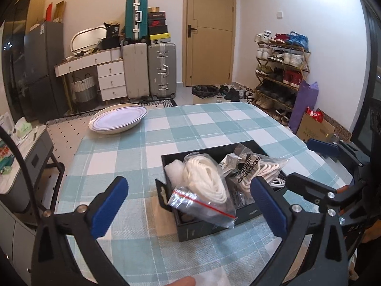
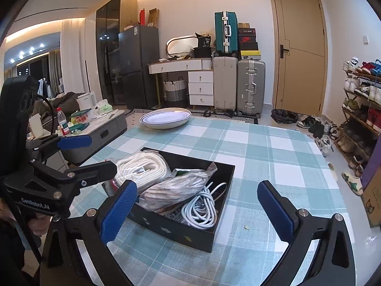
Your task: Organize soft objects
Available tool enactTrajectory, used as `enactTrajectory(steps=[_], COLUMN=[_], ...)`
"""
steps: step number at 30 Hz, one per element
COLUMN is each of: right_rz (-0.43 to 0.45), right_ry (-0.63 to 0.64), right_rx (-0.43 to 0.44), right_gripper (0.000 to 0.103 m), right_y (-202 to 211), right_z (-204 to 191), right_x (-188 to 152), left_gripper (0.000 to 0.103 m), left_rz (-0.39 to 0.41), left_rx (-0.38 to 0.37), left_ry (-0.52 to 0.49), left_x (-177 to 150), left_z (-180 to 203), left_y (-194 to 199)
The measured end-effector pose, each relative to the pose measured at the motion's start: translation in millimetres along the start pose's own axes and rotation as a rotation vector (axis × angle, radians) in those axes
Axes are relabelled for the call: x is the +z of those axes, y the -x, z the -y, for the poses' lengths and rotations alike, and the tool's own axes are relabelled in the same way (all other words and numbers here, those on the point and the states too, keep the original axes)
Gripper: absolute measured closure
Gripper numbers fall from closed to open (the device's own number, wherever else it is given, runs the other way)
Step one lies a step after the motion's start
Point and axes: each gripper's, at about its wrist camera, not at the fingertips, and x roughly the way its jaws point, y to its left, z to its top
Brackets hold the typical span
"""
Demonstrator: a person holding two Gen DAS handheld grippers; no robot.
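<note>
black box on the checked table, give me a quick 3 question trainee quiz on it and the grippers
1. True or false: the left gripper is shut on the zip bag of white rope.
2. What lies loose, unbagged, in the black box? A) white cable B) a shoe C) a plate
3. Fill in: the white oval plate sits on the table's ___ edge, apart from the box.

Key
1. False: both it and the right gripper stand open, holding nothing.
2. A, the white cable.
3. Far.
</note>
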Motion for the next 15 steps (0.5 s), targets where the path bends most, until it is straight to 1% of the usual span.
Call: enactTrajectory(steps=[4, 7, 11, 15], right_rz=[0.015, 0.018, 0.022, 0.027], right_ry=[0.004, 0.003, -0.010, 0.003], right_rx=[0.018, 0.030, 0.028, 0.008], right_gripper=[0.000, 0.000, 0.001, 0.001], right_y=[10.0, 14.1, 16.6, 15.8], right_z=[-4.2, -6.3, -5.9, -7.5], right_x=[-7.9, -13.7, -20.9, -28.3], left_gripper=[0.000, 0.000, 0.000, 0.000], left_rz=[0.004, 0.021, 0.054, 0.067], left_rx=[0.018, 0.033, 0.056, 0.076], left_ry=[0.026, 0.032, 0.024, 0.036], left_x=[-13.2, -22.1, -33.4, -41.2], left_z=[-3.7, -2.7, -1.2, -3.8], left_y=[4.5, 7.3, 10.0, 6.1])
